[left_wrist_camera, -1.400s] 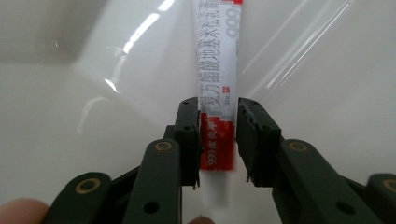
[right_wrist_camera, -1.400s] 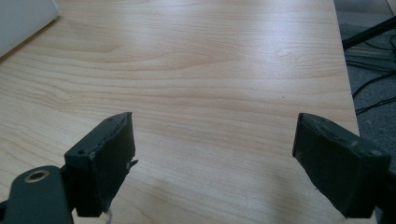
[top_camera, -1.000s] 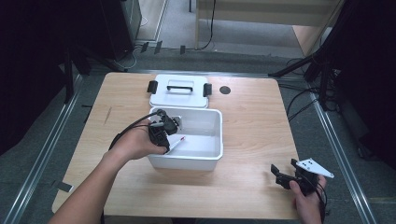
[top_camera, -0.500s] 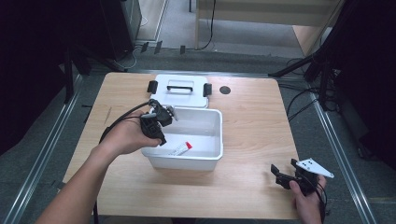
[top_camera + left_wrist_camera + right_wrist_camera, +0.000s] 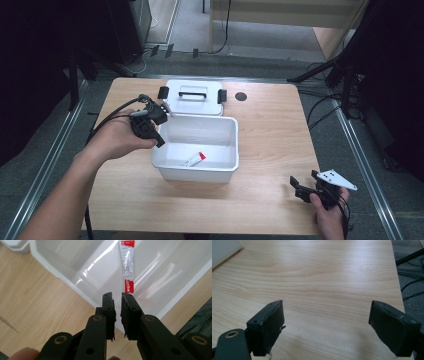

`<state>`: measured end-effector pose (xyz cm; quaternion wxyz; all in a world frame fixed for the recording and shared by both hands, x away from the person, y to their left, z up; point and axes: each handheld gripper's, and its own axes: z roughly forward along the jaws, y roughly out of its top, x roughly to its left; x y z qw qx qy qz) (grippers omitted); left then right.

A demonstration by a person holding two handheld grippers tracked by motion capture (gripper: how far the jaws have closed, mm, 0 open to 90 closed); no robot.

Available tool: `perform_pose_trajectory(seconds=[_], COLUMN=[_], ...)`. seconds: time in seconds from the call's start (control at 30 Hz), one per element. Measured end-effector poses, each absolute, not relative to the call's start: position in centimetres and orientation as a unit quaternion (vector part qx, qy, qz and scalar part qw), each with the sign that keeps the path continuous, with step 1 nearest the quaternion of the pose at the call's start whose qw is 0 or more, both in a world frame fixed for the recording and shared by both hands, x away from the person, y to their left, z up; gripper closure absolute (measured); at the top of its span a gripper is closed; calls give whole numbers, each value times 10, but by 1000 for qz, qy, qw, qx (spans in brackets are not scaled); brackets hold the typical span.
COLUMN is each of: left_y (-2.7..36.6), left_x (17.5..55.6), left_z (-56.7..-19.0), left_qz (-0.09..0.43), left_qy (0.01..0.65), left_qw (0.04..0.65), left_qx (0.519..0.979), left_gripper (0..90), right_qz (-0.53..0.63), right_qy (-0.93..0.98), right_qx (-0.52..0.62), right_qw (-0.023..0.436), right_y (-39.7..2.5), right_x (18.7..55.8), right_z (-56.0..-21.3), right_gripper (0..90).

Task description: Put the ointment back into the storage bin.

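Nearest the person, the right gripper (image 5: 306,188) rested low over the table (image 5: 270,130), well to the right of the white bin (image 5: 196,172) and nearer the front edge, its jaws spread wide over bare wood and holding nothing. Next, the left gripper (image 5: 159,131) hung just outside the bin's left wall, above its rim, with its jaws drawn nearly together and only a thin slit between them, empty. The red-and-white sachet (image 5: 127,265) lay flat on the bin's floor, toward the front wall, apart from both grippers. That read as the placing step finished, the sachet being already dropped in. Beyond the bin, touching or just behind its far wall, sat the white lid (image 5: 192,96) with its handle up. The next move probably called for fetching that lid and setting it squarely over the bin.
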<state>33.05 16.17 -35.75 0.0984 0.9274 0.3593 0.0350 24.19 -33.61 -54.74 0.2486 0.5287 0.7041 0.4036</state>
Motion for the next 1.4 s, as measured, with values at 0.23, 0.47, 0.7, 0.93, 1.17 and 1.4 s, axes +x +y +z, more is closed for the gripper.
perform_pose_trajectory(seconds=[0.23,0.47,0.7,0.93,1.17,1.4], left_y=[187,208,226,250,274,299], left_x=[332,332,331,327,317,297], left_z=[-356,-363,-384,-409,-437,-460], left_qz=[44,53,81,103,127,174], left_qy=[391,408,444,506,555,595], left_qw=[100,88,71,100,120,192], left_qx=[914,907,890,851,813,761], left_gripper=[805,725,498,203,22,0], right_qz=[404,404,403,402,400,400], right_qy=[704,705,704,704,705,705], right_qx=[529,527,528,529,529,530], right_qw=[249,249,249,249,250,251], right_y=[-336,-336,-336,-336,-336,-335], right_x=[242,242,242,242,242,242], right_z=[-547,-548,-547,-547,-547,-547], right_gripper=[131,131,131,131,131,131])
